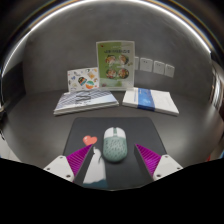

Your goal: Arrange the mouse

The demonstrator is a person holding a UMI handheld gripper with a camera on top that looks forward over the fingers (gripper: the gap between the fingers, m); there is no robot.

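Note:
A pale speckled green-white mouse (114, 146) lies on a dark mouse mat (130, 132) on the grey table. My gripper (116, 156) is low over the mat, and the mouse stands between its fingertips. The left finger (92, 165) is close against the mouse's side. The right finger (150, 160) stands apart from it with a gap. The fingers are open and the mouse rests on the mat.
A small red heart-shaped thing (90, 139) lies on the mat left of the mouse. Beyond the mat are a striped book (85, 101) and a white-and-blue book (150, 98). Upright leaflets (116, 63) lean on the wall, with sockets (158, 67) to their right.

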